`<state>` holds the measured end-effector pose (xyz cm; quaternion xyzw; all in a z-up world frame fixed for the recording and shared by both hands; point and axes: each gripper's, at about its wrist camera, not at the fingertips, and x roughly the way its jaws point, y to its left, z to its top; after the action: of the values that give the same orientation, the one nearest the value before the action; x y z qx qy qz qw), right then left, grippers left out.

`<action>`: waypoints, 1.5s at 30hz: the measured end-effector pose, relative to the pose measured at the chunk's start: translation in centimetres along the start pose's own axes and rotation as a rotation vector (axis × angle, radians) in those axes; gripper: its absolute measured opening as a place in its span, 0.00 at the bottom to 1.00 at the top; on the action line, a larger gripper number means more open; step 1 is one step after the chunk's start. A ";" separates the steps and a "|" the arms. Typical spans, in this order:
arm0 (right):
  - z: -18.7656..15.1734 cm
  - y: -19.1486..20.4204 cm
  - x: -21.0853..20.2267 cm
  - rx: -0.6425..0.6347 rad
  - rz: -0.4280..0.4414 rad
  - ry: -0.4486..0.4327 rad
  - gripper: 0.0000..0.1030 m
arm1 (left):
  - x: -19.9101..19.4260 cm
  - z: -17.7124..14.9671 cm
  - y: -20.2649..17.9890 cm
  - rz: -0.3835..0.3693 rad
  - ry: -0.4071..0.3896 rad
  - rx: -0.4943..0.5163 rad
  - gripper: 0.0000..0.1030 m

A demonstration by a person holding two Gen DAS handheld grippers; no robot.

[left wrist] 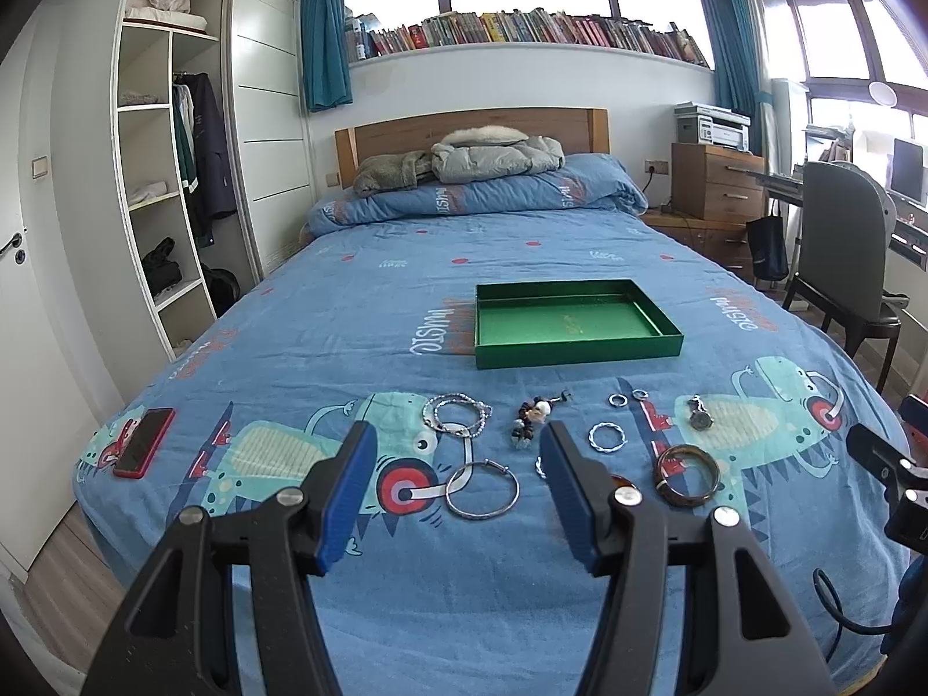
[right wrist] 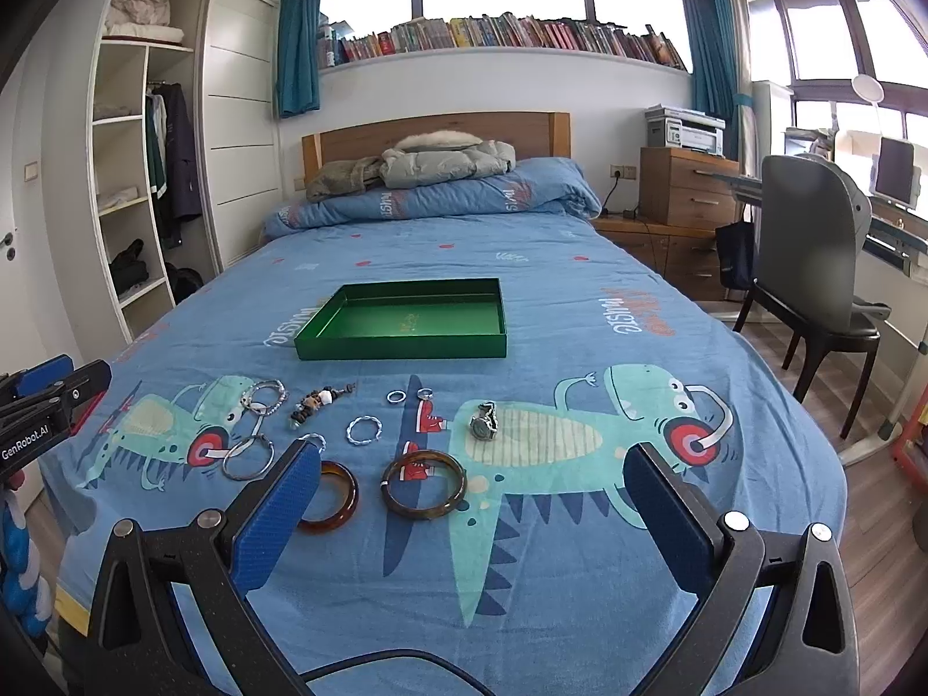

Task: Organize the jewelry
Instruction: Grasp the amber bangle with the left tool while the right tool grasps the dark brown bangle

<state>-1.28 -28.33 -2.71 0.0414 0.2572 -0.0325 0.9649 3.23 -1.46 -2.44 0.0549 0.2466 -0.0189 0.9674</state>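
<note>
Two readable marks first: "GenRobot.AI" runs along your left tool's body as your right wrist view catches it at its left edge, and the bed sheet [left wrist: 406, 301] carries a printed word in several spots, inverted and hard to read. Only your left view shows the red phone [left wrist: 144, 442] near the bed's left edge; only your right view shows the amber bangle [right wrist: 330, 496] whole, beside the dark bangle [right wrist: 424, 484]. Rings, bracelets and a watch [right wrist: 484, 421] lie spread in front of the green tray [right wrist: 400, 344]. Your left tool [left wrist: 458, 499] and right tool [right wrist: 470, 516] both gape wide, gripping nothing, above the bed.
</note>
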 end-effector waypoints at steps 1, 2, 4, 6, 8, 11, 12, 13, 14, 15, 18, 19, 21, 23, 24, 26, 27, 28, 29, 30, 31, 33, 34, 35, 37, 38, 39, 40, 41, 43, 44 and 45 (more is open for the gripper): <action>0.0 -0.1 0.1 0.001 0.003 0.001 1.00 | 0.1 0.0 -0.1 0.007 0.001 0.005 0.55; -0.1 -0.2 0.2 0.003 0.005 0.001 1.00 | 0.3 0.1 -0.3 0.009 0.004 0.008 0.55; -0.2 -0.5 0.4 0.007 0.011 0.003 0.99 | 0.6 0.1 -0.4 0.008 0.014 0.008 0.55; -0.4 -0.7 0.8 0.012 0.018 0.009 0.99 | 1.0 -0.1 -0.5 0.015 0.023 0.006 0.55; -0.5 -0.9 1.3 0.016 0.028 0.020 0.96 | 1.7 -0.3 -0.5 0.013 0.040 0.003 0.55; -0.9 -1.3 2.2 0.028 0.046 0.046 0.91 | 3.1 -1.1 -0.8 -0.005 0.086 0.003 0.55; -1.0 -1.4 2.6 0.030 0.052 0.057 0.90 | 3.6 -1.4 -0.9 -0.018 0.105 0.002 0.55; -1.2 -1.5 3.1 0.030 0.059 0.069 0.88 | 4.1 -1.7 -1.1 -0.030 0.126 0.000 0.55; -1.4 -1.5 3.5 0.029 0.065 0.082 0.84 | 4.7 -2.0 -1.3 -0.043 0.146 0.000 0.55; -1.6 -1.6 4.0 0.028 0.072 0.095 0.83 | 5.2 -2.3 -1.6 -0.057 0.164 0.000 0.55; -2.2 -1.9 5.6 0.037 0.094 0.140 0.72 | 6.8 -3.2 -2.5 -0.116 0.221 0.003 0.55; -2.4 -2.0 6.2 0.037 0.103 0.156 0.68 | 7.4 -3.5 -2.9 -0.136 0.241 0.006 0.55; -2.5 -1.9 7.3 0.034 0.118 0.180 0.62 | 8.7 -4.1 -3.7 -0.173 0.282 0.012 0.55; -2.8 -1.9 8.6 0.035 0.140 0.210 0.56 | 10.2 -4.7 -4.5 -0.204 0.323 0.010 0.54; -2.9 -1.9 9.3 0.034 0.149 0.227 0.54 | 10.8 -4.8 -4.7 -0.215 0.334 0.010 0.54; -3.1 -1.9 10.8 0.027 0.159 0.263 0.50 | 11.9 -4.8 -5.2 -0.229 0.345 0.009 0.54; -3.2 -1.8 11.7 0.024 0.166 0.280 0.48 | 12.5 -4.8 -5.4 -0.236 0.349 0.008 0.54; -3.2 -1.7 12.5 0.022 0.175 0.294 0.47 | 13.1 -4.7 -5.6 -0.240 0.353 0.009 0.54; -3.2 -1.7 13.4 0.022 0.185 0.308 0.45 | 13.7 -4.7 -5.8 -0.242 0.358 0.012 0.54; -3.2 -1.7 14.2 0.025 0.194 0.321 0.43 | 14.3 -4.7 -6.1 -0.246 0.363 0.015 0.54; -3.1 -1.8 15.2 0.027 0.199 0.333 0.40 | 15.0 -4.7 -6.3 -0.250 0.369 0.018 0.54; -3.0 -1.8 16.9 0.026 0.201 0.352 0.36 | 16.2 -4.9 -6.8 -0.252 0.379 0.026 0.54; -3.1 -1.8 17.7 0.026 0.201 0.362 0.33 | 16.8 -5.0 -7.0 -0.253 0.387 0.030 0.54; -3.2 -1.9 18.5 0.025 0.200 0.372 0.30 | 17.4 -5.3 -7.1 -0.254 0.395 0.033 0.52; -3.6 -1.8 20.0 0.024 0.201 0.399 0.26 | 18.5 -5.9 -7.4 -0.261 0.416 0.040 0.44; -3.8 -1.8 20.6 0.022 0.205 0.412 0.24 | 19.1 -6.2 -7.5 -0.269 0.431 0.039 0.40; -4.1 -1.6 21.1 0.016 0.206 0.423 0.23 | 19.6 -6.6 -7.6 -0.274 0.444 0.038 0.39; -4.3 -1.5 21.5 0.007 0.205 0.432 0.23 | 19.9 -6.9 -7.7 -0.274 0.445 0.040 0.38; -4.4 -1.3 21.7 0.000 0.206 0.433 0.23 | 20.0 -7.0 -7.9 -0.272 0.432 0.051 0.38; -4.4 -1.2 22.0 -0.014 0.209 0.427 0.23 | 20.2 -7.0 -8.2 -0.273 0.410 0.071 0.38; -4.4 -1.1 22.2 -0.020 0.208 0.426 0.23 | 20.3 -7.0 -8.4 -0.275 0.405 0.076 0.38; -4.5 -1.0 22.3 -0.026 0.206 0.425 0.23 | 20.6 -7.1 -8.5 -0.274 0.400 0.083 0.37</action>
<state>15.73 -29.83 -17.79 0.0607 0.4493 0.0789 0.8878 17.37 -9.28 -19.27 0.0633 0.4371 -0.1488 0.8847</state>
